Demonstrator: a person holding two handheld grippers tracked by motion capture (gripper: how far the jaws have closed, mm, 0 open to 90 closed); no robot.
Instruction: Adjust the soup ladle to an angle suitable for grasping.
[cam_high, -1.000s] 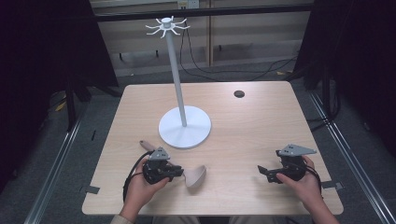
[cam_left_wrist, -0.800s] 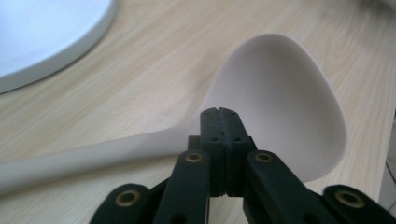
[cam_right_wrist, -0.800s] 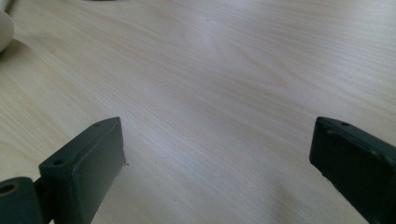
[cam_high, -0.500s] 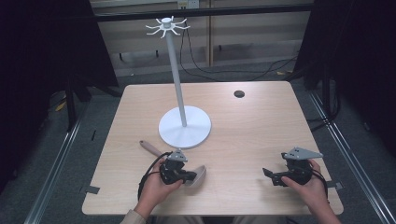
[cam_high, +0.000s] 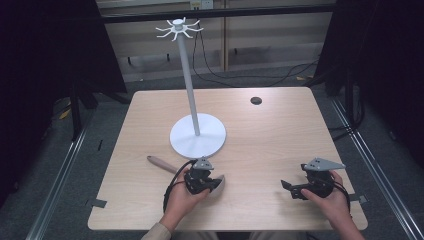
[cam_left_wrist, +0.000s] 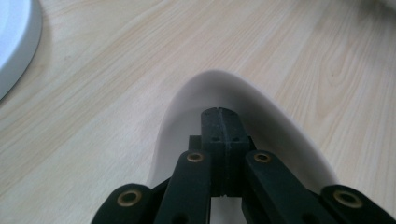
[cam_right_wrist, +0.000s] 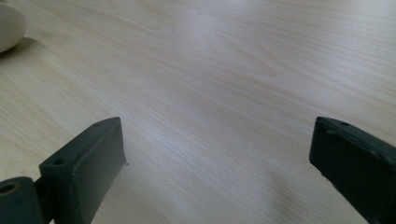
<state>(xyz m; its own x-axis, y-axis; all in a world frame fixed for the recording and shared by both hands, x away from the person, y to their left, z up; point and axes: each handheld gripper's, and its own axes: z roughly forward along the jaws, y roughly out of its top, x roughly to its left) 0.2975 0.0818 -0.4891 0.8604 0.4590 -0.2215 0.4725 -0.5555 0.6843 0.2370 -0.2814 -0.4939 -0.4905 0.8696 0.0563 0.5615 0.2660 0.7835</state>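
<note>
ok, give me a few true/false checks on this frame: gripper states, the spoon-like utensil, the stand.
1. The left gripper has its jaws together over the pale bowl of the utensil. True.
2. The right gripper is shut on the utensil's handle. False: its jaws stand wide apart over bare table, holding nothing.
3. The white stand lies tipped over on the table. False: it stands upright on its round base.
4. The utensil's wooden handle points away to the left of the left gripper in the high view. True.
5. A small dark disc sits near the table's far edge. True.
</note>
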